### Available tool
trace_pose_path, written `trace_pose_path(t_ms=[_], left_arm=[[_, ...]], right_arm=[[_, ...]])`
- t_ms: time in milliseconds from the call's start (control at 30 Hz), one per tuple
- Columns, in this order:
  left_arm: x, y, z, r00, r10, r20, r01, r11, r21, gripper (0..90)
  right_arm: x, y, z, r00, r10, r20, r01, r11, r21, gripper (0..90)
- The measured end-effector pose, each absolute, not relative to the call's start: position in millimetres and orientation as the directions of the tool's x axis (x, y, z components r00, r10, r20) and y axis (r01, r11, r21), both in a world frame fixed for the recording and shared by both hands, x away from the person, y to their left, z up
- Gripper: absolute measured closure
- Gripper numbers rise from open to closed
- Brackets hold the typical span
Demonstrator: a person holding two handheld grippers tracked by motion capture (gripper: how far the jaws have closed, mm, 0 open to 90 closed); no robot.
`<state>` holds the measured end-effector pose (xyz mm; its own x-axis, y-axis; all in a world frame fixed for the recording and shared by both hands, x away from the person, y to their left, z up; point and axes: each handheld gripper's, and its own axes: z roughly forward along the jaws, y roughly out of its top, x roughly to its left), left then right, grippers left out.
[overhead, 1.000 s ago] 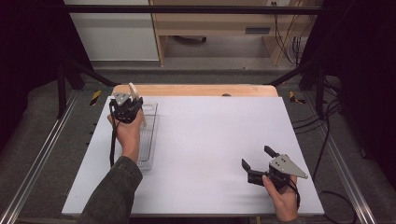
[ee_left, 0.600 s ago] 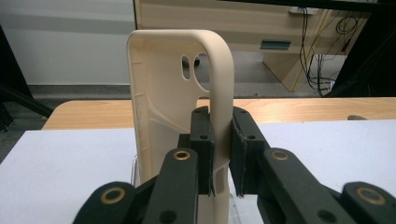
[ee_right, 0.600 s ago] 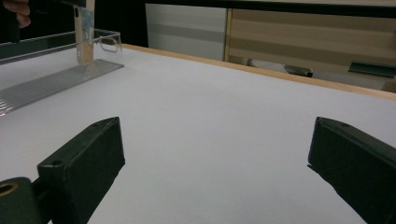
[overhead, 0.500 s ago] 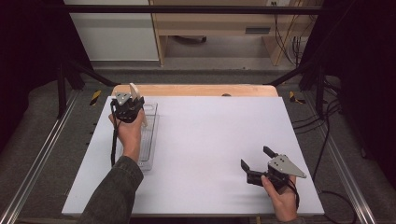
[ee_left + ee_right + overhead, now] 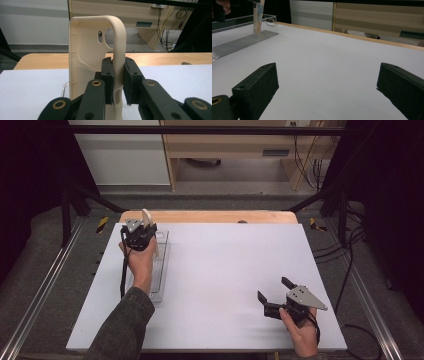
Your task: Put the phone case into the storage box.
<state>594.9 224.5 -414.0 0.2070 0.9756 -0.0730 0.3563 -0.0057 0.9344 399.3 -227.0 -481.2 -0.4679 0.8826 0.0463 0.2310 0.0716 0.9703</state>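
Note:
A cream phone case (image 5: 92, 57) stands upright in my left gripper (image 5: 119, 82), whose jaws are shut on its right side wall. In the high view the left gripper (image 5: 140, 236) holds that case (image 5: 148, 222) over the far end of a clear plastic tray (image 5: 161, 270) at the table's left. My right gripper (image 5: 274, 295) rests near the front right of the white table, jaws open with nothing between them. In the right gripper view the black fingers (image 5: 257, 87) stand wide apart, and the case's lower end (image 5: 258, 17) touches or hovers over the tray (image 5: 242, 41) far off at the left.
The white tabletop (image 5: 230, 270) has a wooden strip (image 5: 210, 216) along its far edge. Metal rails (image 5: 40, 295) run along both sides, with cables (image 5: 345, 265) on the floor at the right. A wooden cabinet (image 5: 235, 145) stands beyond the table.

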Motion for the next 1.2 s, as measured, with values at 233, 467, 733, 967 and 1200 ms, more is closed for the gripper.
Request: trace_pose_path(t_ms=[233, 467, 733, 967, 1200], left_arm=[[596.8, 225.8, -414.5, 0.204, 0.975, -0.090, 0.355, 0.012, 0.935, 78.4], [599.8, 224.5, -416.8, 0.208, 0.972, -0.110, 0.352, 0.031, 0.936, 77.5], [600.7, 225.3, -417.1, 0.210, 0.971, -0.110, 0.342, 0.033, 0.939, 76.6], [601.6, 227.5, -417.5, 0.211, 0.970, -0.122, 0.339, 0.045, 0.940, 76.1], [602.9, 229.5, -418.3, 0.214, 0.968, -0.132, 0.327, 0.056, 0.943, 75.5]], right_arm=[[399.6, -225.9, -481.5, -0.471, 0.881, 0.043, 0.232, 0.076, 0.970, 3.6], [399.6, -225.3, -482.0, -0.476, 0.878, 0.046, 0.236, 0.077, 0.969, 3.8], [399.9, -225.5, -482.0, -0.473, 0.880, 0.047, 0.236, 0.076, 0.969, 3.7], [399.8, -224.6, -482.2, -0.474, 0.879, 0.048, 0.240, 0.076, 0.968, 3.7], [399.6, -226.1, -481.8, -0.473, 0.880, 0.051, 0.236, 0.071, 0.969, 3.7]])
